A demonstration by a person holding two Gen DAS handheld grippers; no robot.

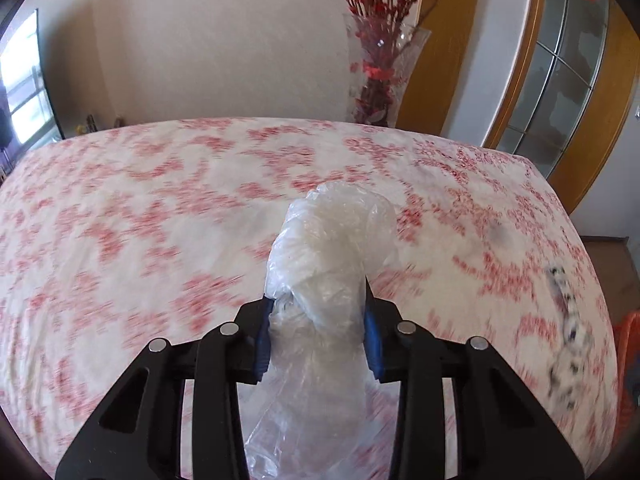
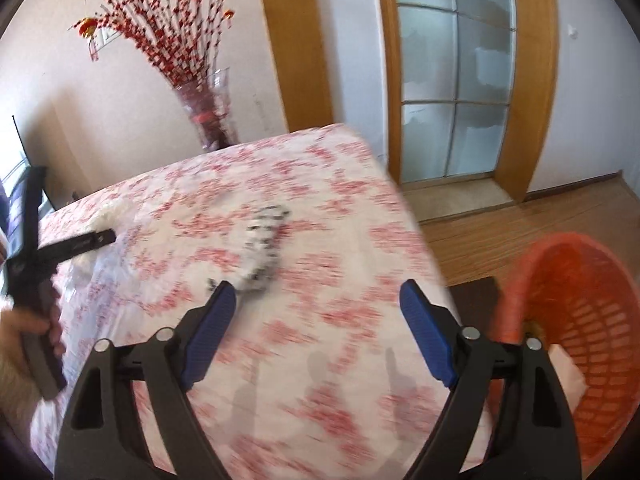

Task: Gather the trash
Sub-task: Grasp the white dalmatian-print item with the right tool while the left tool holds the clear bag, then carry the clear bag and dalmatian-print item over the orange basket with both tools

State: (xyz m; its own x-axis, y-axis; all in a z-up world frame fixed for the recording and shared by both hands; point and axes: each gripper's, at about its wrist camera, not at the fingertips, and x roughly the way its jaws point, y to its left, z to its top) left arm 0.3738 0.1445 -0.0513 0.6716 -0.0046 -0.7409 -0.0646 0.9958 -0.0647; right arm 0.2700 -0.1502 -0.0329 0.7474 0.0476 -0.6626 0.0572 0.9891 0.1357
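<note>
My left gripper [image 1: 319,300] is shut on a crumpled clear plastic bag [image 1: 328,248], which bulges out above the blue pads and hangs down below them over the flowered tablecloth [image 1: 120,200]. A crumpled black-and-white scrap [image 1: 568,320] lies near the table's right edge. In the right wrist view my right gripper [image 2: 317,286] stands open above the cloth with nothing between its fingers. The same black-and-white scrap [image 2: 262,248] lies just beyond its left fingertip. At the far left a hand [image 2: 24,328] holds the left gripper [image 2: 100,236] with the pale bag [image 2: 108,212].
An orange plastic basket [image 2: 580,320] stands on the wooden floor [image 2: 520,216] to the right of the table, with something pale pink at its near rim. A glass vase of red branches [image 2: 208,112] stands behind the table's far edge. Beyond it is a glazed door [image 2: 456,80].
</note>
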